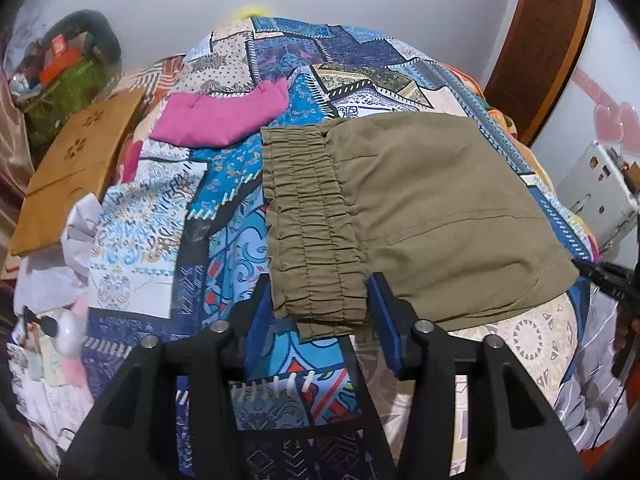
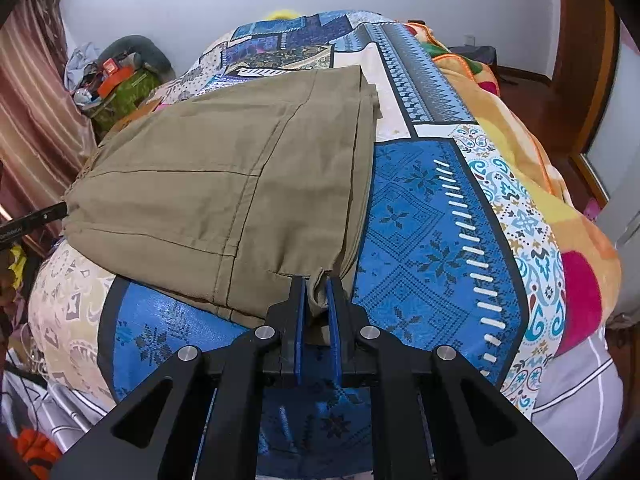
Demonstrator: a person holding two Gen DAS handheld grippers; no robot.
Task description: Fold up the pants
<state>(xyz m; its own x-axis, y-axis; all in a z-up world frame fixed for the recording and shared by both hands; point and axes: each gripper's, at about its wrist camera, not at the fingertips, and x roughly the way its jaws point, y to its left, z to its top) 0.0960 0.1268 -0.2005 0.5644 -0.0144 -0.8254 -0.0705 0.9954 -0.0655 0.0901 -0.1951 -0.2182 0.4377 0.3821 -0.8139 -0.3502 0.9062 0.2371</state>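
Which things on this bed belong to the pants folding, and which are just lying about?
Job:
- folded olive-green cotton pants
- left gripper, straddling the gathered waistband
- right gripper, pinching the pants' corner

Lying about:
- pink garment
- flat brown cardboard box
- patchwork bedspread

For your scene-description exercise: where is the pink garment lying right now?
In the left wrist view, the pink garment lies on the patterned bedspread, upper left of the olive pants and right of the brown cardboard box.
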